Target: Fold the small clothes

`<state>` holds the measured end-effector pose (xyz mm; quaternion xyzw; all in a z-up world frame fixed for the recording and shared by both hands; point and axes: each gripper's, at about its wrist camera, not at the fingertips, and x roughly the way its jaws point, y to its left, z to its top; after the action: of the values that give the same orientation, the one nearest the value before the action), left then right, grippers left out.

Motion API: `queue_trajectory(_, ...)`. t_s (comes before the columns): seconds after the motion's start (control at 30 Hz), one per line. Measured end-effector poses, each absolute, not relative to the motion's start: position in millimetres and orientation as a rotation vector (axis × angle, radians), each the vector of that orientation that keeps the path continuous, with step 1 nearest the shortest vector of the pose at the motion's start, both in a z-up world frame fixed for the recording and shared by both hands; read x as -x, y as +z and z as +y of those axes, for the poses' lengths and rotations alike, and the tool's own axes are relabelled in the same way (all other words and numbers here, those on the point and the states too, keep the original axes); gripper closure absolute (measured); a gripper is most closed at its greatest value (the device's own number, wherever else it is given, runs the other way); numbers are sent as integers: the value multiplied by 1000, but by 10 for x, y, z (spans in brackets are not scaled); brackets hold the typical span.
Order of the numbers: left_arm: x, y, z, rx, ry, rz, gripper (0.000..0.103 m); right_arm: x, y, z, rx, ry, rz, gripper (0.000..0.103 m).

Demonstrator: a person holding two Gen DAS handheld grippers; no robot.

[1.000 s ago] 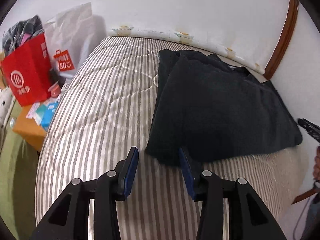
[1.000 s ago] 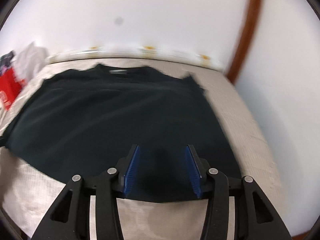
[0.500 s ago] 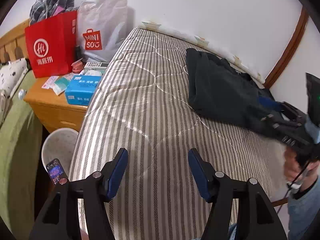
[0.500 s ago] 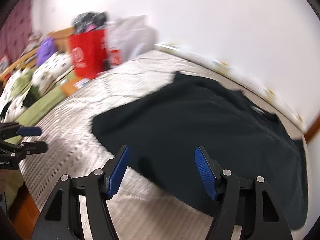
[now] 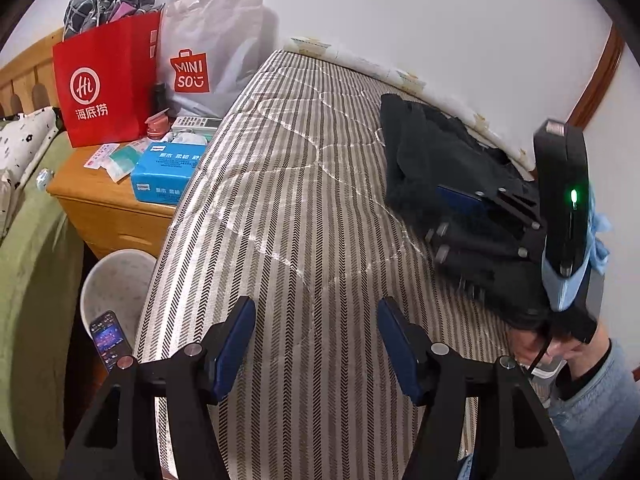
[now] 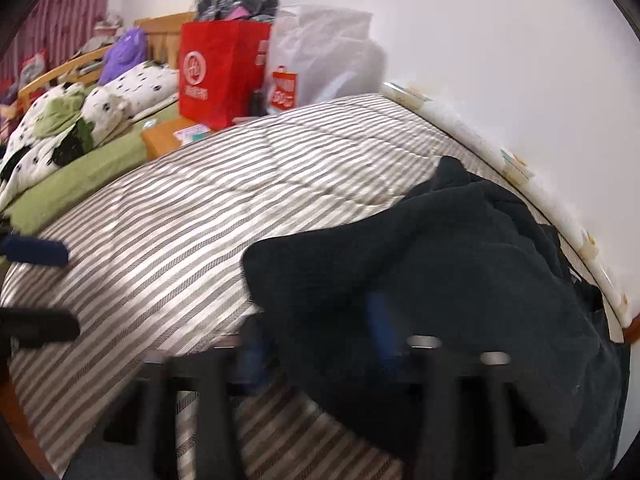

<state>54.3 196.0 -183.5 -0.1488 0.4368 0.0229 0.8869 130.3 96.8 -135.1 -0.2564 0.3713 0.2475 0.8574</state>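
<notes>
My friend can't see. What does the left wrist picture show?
Open left tongs hover over a bare striped mattress. At right, the right tongs pinch a rumpled black top. At left, a nightstand holds a red bag, white bag and blue box.

Left gripper [image 5: 316,344]: black frame, blue pads, silver screws. Right gripper [image 5: 460,208]: black housing, green light. Sleeve [image 5: 592,404]: light blue denim.
</notes>
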Motion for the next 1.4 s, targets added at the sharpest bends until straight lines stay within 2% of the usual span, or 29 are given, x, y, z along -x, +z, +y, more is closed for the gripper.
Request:
queue_trajectory(0.07, -575, -1811, 1917, 313, 55, 906, 42, -1385, -1301, 915, 475, 527, 793, 85)
queue_trajectory(0.3, -740, -1769, 1627, 269, 67, 911, 42, -1333, -649, 346, 283, 492, 633, 88)
queue_trajectory(0.43, -884, -1745, 1324, 237, 24, 919, 42, -1331, -182, -466, 111, 411, 557, 88)
queue_trajectory(0.57, -1111, -1655, 886, 202, -65, 905, 42, -1286, 22, -1318, -26, 338, 528, 88)
queue_trajectory(0.73, -1378, -1559, 278, 157, -188, 882, 42, -1164, -116, -2390, -164, 199, 543, 89)
queue_trajectory(0.93, -1506, -1603, -329, 101, -324, 879, 42, -1063, -687, -3303, -342, 62, 680, 87)
queue_trajectory(1.0, -1508, -1626, -496, 80, -363, 875, 42, -993, -787, -3417, -378, 66, 696, 83)
queue_trajectory(1.07, -1494, -1650, -629, 61, -394, 867, 40, -936, -827, -3463, -379, 64, 705, 67)
queue_trajectory(1.23, -1531, -1736, -805, 35, -401, 888, 38, -915, -820, -3426, -400, 136, 673, 45)
queue_trajectory(1.27, -1552, -1753, -807, 37, -401, 893, 38, -954, -834, -3417, -417, 147, 673, 42)
queue_trajectory(1.4, -1687, -1778, -916, 13, -394, 894, 38, -1194, -923, -3393, -466, 151, 700, 42)
